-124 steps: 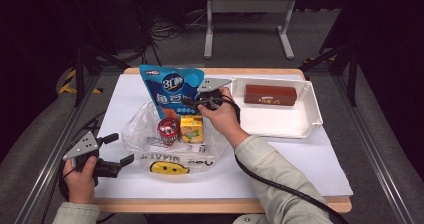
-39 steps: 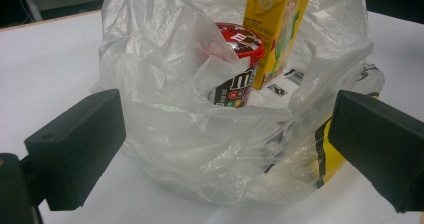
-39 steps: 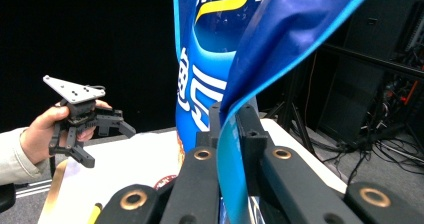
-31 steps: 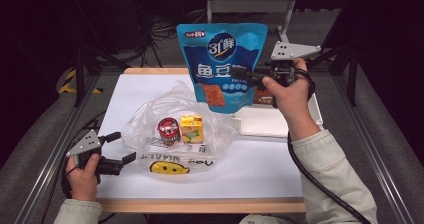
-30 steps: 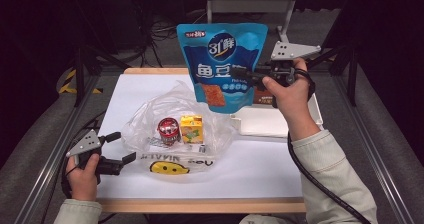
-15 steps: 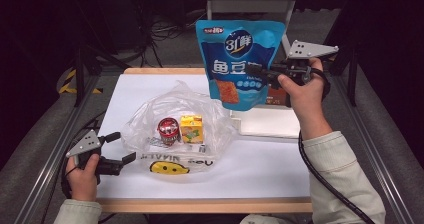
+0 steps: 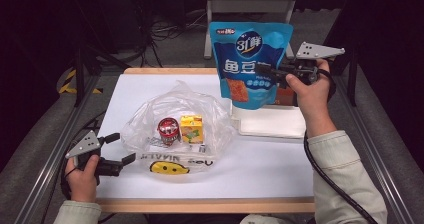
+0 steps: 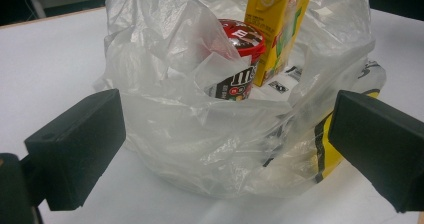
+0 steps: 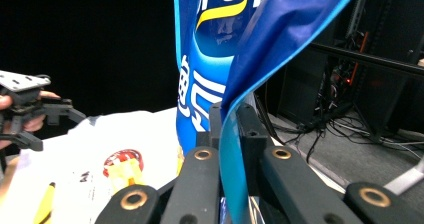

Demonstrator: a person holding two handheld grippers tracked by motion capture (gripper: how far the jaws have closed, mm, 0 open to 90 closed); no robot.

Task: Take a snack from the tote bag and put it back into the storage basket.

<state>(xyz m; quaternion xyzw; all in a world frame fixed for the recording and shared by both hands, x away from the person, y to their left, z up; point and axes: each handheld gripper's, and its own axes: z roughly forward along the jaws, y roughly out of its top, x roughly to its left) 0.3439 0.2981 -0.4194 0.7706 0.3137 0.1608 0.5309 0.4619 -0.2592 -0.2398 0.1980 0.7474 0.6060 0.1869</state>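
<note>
Filling mid-frame, one white-covered surface sits in a dark room. Right hand-held gripper, clenched on one blue snack pouch, upper right. Left hand-held gripper released, lower left. One plastic bag holds one cup, one carton; one tray, probably.

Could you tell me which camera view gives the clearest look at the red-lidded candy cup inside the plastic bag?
The left gripper view: the candy cup sits close, through the bag's opening, beside the yellow juice carton, its label partly readable. The high view shows it small, mostly its lid. In the right gripper view it is a distant red blur.
</note>
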